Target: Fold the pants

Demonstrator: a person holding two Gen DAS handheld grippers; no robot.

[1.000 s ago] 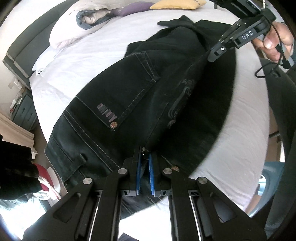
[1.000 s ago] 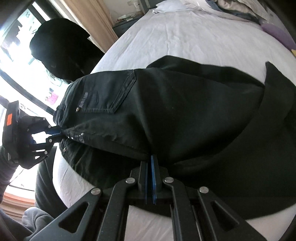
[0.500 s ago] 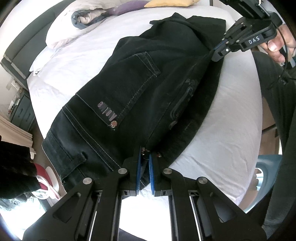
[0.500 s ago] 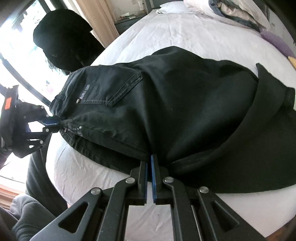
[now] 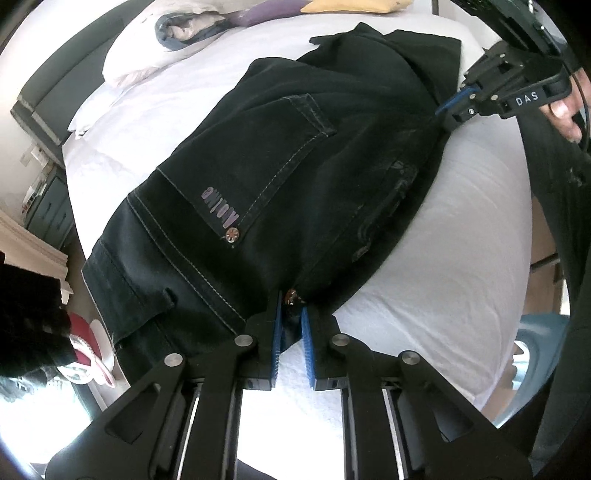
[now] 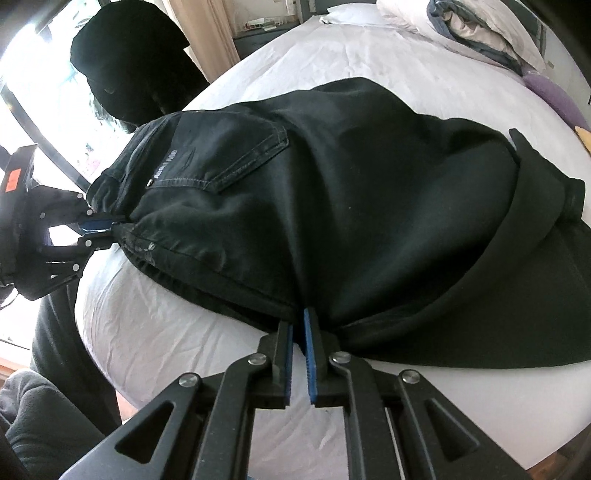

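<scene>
1. Black denim pants [image 5: 280,173] lie folded lengthwise on the white bed sheet [image 5: 436,266], and both of my grippers sit at their near edge.
2. My left gripper [image 5: 291,328] has just been opening: its blue pads [image 5: 277,343] now stand a little apart, with the waistband corner and its metal button [image 5: 291,297] between them at the tips, no longer pinched.
3. My right gripper [image 6: 298,332] has also just been opening; a narrow gap shows between its blue pads, and the folded edge of the pants [image 6: 332,206] at the crotch lies at the fingertips without being squeezed.
4. From the left wrist view, the back pocket [image 5: 266,162] faces up, with a pale printed label and a small rivet at its corner.
5. In that same view my right gripper [image 5: 448,107] shows at the far edge of the cloth, held by my hand [image 5: 567,110].
6. From the right wrist view, my left gripper [image 6: 107,229] sits at the waistband end, and the legs fan out to the right, one hem lying over the other.
7. Further off on the bed lie white pillows [image 5: 147,55], a rolled grey-and-beige blanket [image 5: 188,27], a purple cushion [image 5: 269,13] and a yellow cushion [image 5: 354,5].
8. A dark nightstand [image 5: 48,206] stands beside the bed, and a black cloth-covered shape [image 6: 129,62] stands before the bright window.
</scene>
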